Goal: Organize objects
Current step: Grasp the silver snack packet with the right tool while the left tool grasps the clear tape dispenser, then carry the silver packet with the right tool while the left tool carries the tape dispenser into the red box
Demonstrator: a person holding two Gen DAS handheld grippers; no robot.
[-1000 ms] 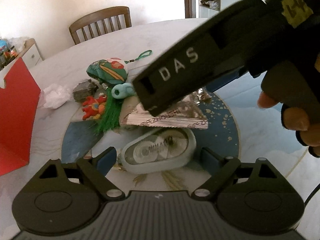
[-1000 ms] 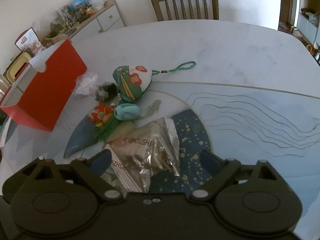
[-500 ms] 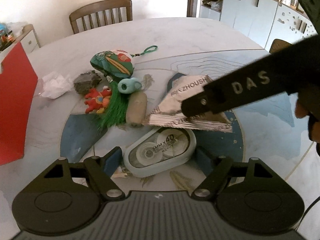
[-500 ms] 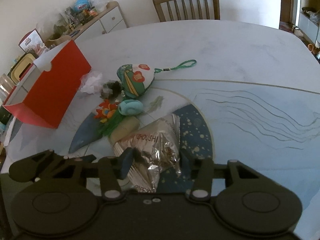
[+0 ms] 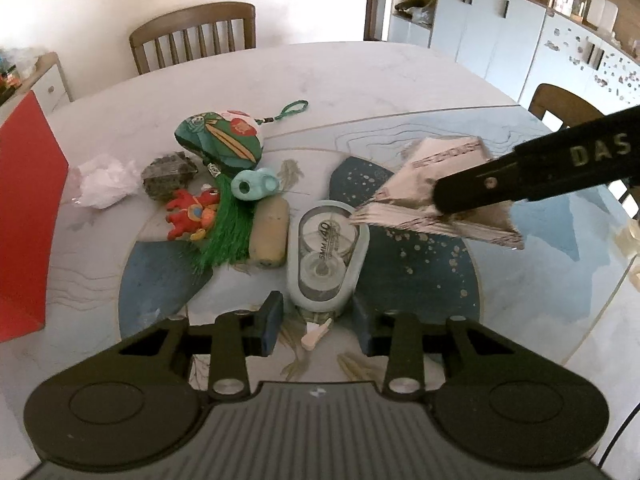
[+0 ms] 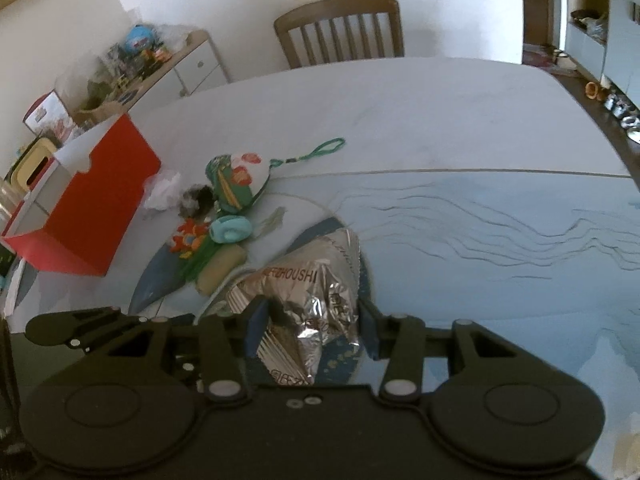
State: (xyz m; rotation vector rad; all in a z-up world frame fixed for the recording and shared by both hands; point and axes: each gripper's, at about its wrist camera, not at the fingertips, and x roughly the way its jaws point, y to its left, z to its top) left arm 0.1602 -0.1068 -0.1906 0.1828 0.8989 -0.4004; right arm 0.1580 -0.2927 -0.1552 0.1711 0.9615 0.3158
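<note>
From the left wrist view, our left gripper point(image 5: 316, 326) is closing its jaws round the near end of the pale grey oval correction-tape case point(image 5: 326, 258) on the blue-patterned marble table point(image 5: 400, 80); the pads flank it, contact unclear. Its long axis runs away from us, in line with the fingers. The right gripper's finger crosses from the right and hides part of the packet.

From the right wrist view, our right gripper point(image 6: 310, 334) pinches the crinkled silver foil snack packet point(image 6: 316, 300), near centre; the open red cardboard box point(image 6: 88, 208) stands far left. The packet's near end is cut off behind the gripper body.
</note>
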